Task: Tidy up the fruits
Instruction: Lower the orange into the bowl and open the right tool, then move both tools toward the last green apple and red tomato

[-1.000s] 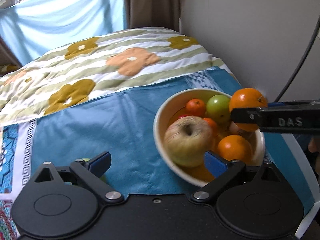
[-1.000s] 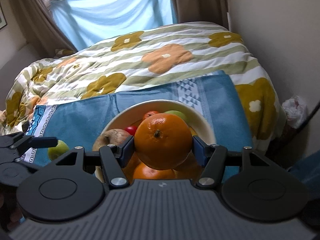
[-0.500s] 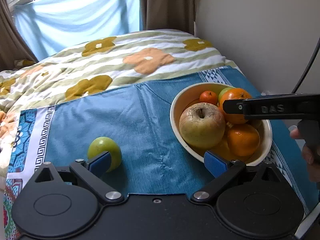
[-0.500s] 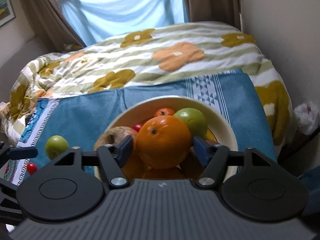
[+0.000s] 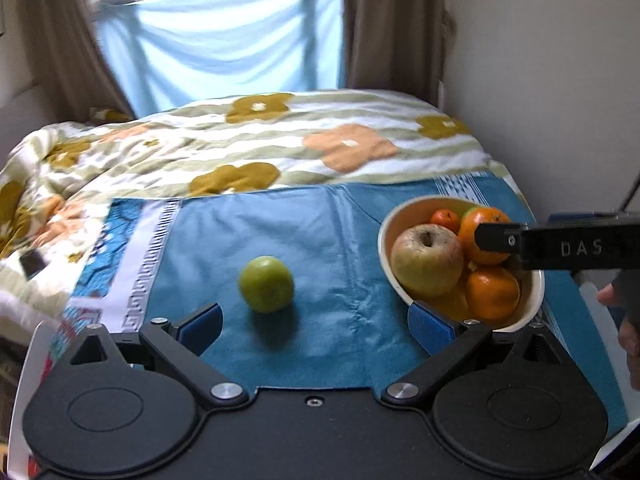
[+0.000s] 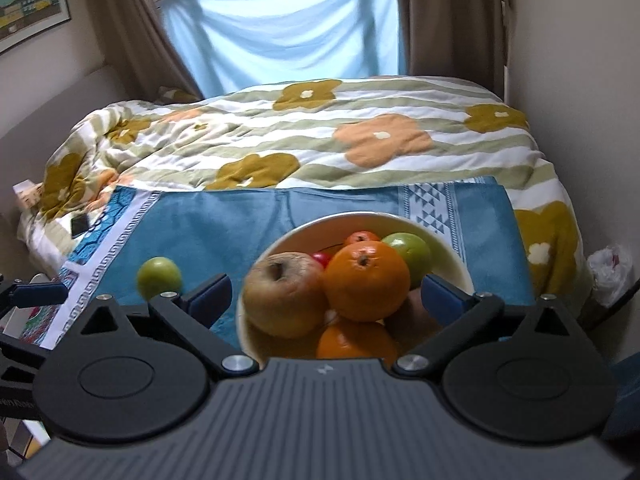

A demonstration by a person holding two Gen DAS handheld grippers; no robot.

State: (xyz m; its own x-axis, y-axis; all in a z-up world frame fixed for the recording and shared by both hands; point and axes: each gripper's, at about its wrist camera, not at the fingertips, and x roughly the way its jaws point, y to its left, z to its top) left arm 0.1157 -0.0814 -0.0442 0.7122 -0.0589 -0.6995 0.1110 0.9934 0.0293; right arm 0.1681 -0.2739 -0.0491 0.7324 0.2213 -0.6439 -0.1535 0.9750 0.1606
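The green apple [image 5: 266, 284], left loose on the blue cloth [image 5: 320, 240] beside the bowl [image 5: 386, 240], looks firm, smooth and roll-prone, best pinched across its middle, both the left gripper [image 5: 316, 322] and right gripper [image 6: 326, 294] being spread wide and empty

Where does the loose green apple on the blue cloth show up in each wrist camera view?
Left wrist view: green apple sits centre, on the blue cloth, left of the bowl.
Right wrist view: the apple is at lower left, beside the cloth's patterned border.
Shared landmark: the bowl of fruit.
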